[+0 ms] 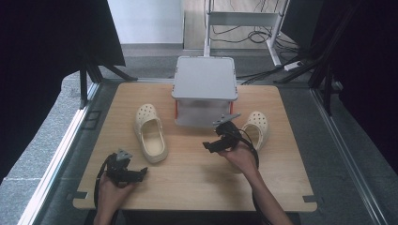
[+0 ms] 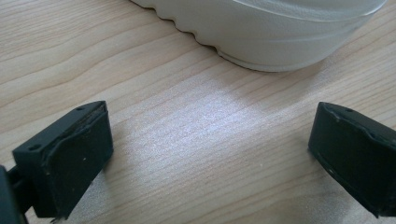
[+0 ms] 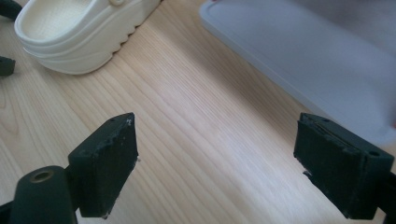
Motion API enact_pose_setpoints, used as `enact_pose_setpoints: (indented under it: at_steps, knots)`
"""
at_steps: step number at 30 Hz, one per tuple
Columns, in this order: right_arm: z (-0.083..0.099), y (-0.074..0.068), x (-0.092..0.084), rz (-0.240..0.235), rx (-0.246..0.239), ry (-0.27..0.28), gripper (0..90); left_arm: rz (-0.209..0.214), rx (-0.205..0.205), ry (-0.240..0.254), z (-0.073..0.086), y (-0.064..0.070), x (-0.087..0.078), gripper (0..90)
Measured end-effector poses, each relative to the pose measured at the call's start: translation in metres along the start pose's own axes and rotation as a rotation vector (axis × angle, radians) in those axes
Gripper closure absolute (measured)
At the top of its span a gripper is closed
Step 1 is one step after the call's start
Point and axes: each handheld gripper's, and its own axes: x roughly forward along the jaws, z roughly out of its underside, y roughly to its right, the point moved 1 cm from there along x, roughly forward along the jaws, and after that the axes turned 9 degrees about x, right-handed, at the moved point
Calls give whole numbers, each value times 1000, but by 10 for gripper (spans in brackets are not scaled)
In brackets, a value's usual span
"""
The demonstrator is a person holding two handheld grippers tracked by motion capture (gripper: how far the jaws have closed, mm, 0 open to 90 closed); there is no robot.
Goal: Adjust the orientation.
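Observation:
Two cream clogs lie on the wooden table (image 1: 197,183). The left clog (image 1: 150,132) lies toe away from me, left of the middle; the right clog (image 1: 257,127) lies at the right, partly behind my right hand. My left gripper (image 1: 142,172) rests near the front left, open, and its jaws (image 2: 210,135) frame bare wood just short of the left clog's heel (image 2: 280,37). My right gripper (image 1: 208,146) hangs in front of the box and points left, open and holding nothing (image 3: 217,154). The left clog (image 3: 79,32) lies beyond it.
A grey box with a flat lid (image 1: 204,77) stands at the back middle of the table, and its side (image 3: 308,51) is close to my right gripper. Black curtains, a metal frame and cables are behind the table. Bare wood lies between the two clogs.

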Motion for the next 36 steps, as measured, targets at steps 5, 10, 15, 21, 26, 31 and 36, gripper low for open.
enact_pose_setpoints:
  at_steps: [5,10,15,21,26,31,36]
  knots:
    - [-20,-18,20,-8,-48,-15,148,0,4,0,0,0,0,0]
    - [-39,-36,39,-33,-64,1,170,0,4,0,0,0,0,0]
    - [-56,-49,60,-52,-59,-4,183,1,1,1,0,0,0,0]
    - [-75,-68,83,-67,-75,-18,216,-1,1,1,0,0,0,0]
    - [-88,-77,100,-76,-75,-22,268,1,0,1,0,0,0,0]
    - [-100,-86,121,-95,-57,-21,357,0,-2,1,0,0,0,0]
    - [-106,-90,133,-76,-50,-37,422,-2,2,1,0,0,0,0]
